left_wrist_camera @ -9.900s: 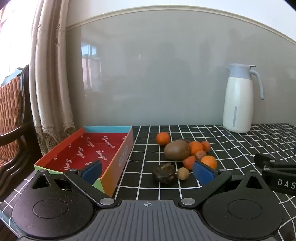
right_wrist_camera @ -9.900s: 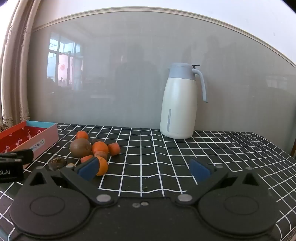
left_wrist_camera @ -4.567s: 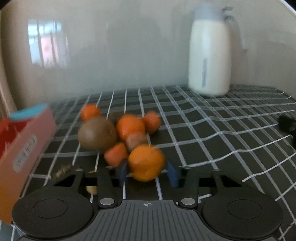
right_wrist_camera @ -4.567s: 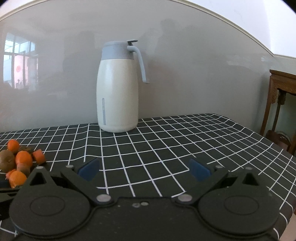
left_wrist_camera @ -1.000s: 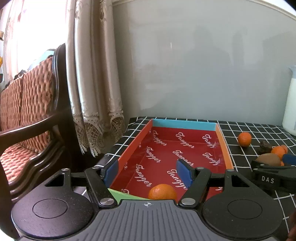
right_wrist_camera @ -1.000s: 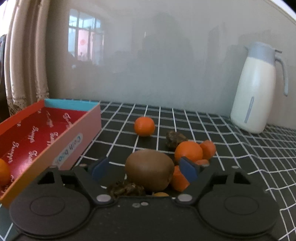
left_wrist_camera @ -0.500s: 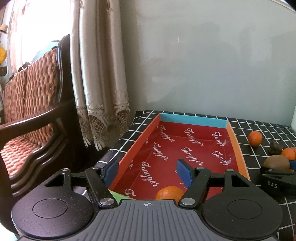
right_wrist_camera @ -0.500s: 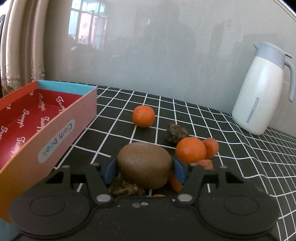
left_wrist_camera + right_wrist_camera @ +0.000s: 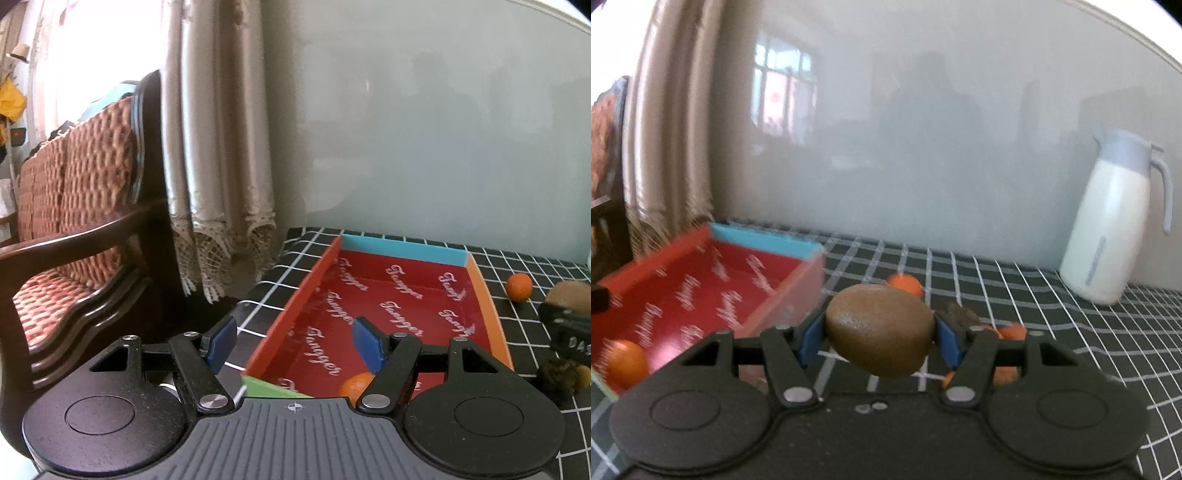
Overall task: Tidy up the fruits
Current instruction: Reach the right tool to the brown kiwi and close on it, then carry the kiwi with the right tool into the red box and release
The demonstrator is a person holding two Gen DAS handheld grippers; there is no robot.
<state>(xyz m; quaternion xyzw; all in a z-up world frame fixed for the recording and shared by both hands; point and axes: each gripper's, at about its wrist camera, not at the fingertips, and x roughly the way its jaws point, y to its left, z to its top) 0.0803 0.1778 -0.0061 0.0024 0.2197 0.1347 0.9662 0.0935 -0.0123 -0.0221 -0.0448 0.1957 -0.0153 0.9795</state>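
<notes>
My right claw point(image 9: 880, 334) grips the fuzzy oval kiwi point(image 9: 881, 328) above the checkered table point(image 9: 1089, 332), beside the red box point(image 9: 701, 288). Left claw point(image 9: 295, 341) open, empty, over box's near-left corner. One orange point(image 9: 626, 360) inside. White jug point(image 9: 1112, 225) at back-right edge.

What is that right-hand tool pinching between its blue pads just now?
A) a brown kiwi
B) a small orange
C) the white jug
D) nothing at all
A: the right tool has its blue pads pressed on both sides of the brown kiwi, lifted above the checked cloth.
</notes>
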